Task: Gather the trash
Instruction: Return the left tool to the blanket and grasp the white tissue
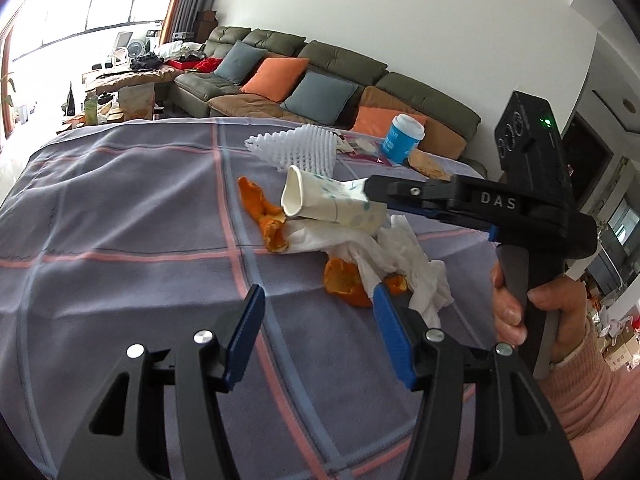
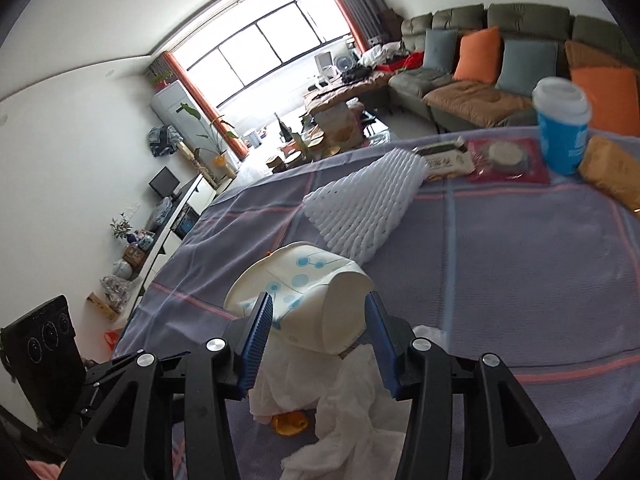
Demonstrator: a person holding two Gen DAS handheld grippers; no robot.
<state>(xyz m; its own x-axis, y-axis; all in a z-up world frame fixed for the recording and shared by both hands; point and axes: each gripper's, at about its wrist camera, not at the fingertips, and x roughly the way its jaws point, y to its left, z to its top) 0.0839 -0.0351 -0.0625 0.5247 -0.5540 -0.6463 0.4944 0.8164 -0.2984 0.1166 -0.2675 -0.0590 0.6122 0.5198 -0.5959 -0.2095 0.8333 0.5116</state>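
A crushed white paper cup with blue dots (image 1: 320, 204) (image 2: 308, 300) is held on its side above the purple checked tablecloth (image 1: 120, 208). My right gripper (image 2: 318, 332) (image 1: 366, 194) is shut on its base end. Below it lie crumpled white tissues (image 1: 404, 264) (image 2: 352, 412) and orange peels (image 1: 260, 216) (image 1: 344, 280) (image 2: 290, 422). My left gripper (image 1: 316, 320) is open and empty, low over the cloth just in front of the tissues and peel.
A white foam fruit net (image 1: 300, 148) (image 2: 360, 208) lies farther back. A blue cup with white lid (image 1: 402, 136) (image 2: 562, 128), snack packets (image 2: 508, 160) and a yellow bag (image 2: 612, 172) stand at the far edge. A sofa (image 1: 320, 76) is beyond the table.
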